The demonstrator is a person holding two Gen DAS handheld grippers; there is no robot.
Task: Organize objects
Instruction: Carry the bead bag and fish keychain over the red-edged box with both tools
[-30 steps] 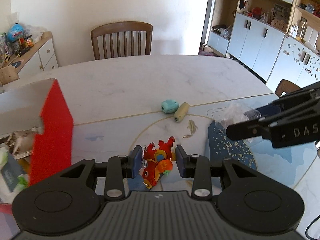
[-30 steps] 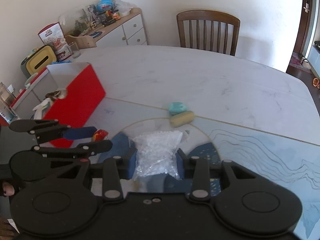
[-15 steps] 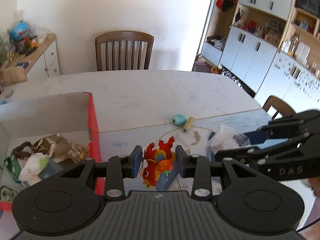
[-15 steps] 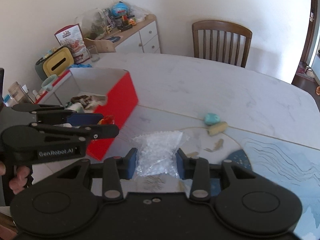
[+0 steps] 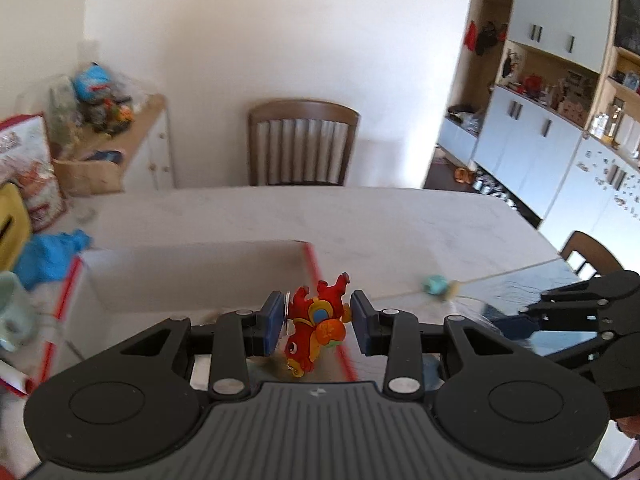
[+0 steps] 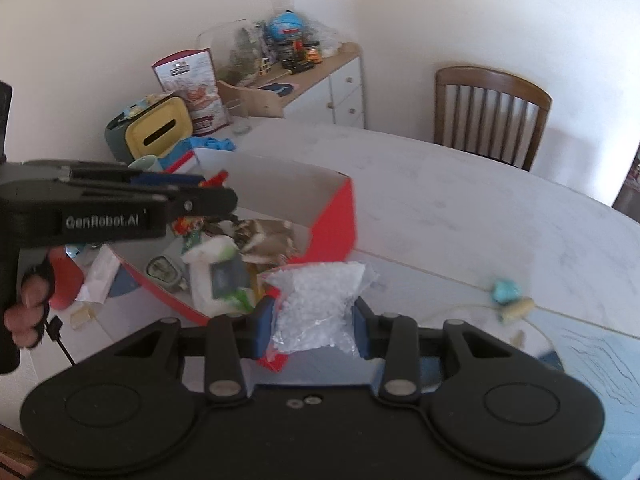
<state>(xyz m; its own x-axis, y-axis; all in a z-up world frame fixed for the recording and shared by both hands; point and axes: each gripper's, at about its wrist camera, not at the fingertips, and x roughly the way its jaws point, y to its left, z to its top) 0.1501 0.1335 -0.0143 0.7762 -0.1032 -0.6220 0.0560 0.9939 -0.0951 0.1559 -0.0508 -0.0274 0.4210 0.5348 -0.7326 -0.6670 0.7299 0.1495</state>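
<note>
Marble table (image 6: 460, 200) bears a red box (image 6: 332, 220) of clutter; left fingers (image 5: 272, 322) pinch a toy (image 5: 316, 326), right fingers (image 6: 262, 326) a bag (image 6: 316, 308).

Two grippers up: the left gripper (image 5: 316, 326) and the right gripper (image 6: 314, 326). One red toy figure (image 5: 316, 330), one clear bag of white bits (image 6: 316, 308). One red box (image 6: 334, 224), open-topped, with a jumble inside too tangled to count. Out on the one marble table (image 6: 460, 200) that's one teal lump (image 6: 506, 291) and one tan roll (image 6: 518, 309), touching, so two loose items. One wooden chair (image 6: 492, 116) at the far side, and a second chair (image 5: 588, 254) at the right edge. One white sideboard (image 6: 344, 92), one yellow-fronted bin (image 6: 156, 130), one hand (image 6: 28, 308) showing.
</note>
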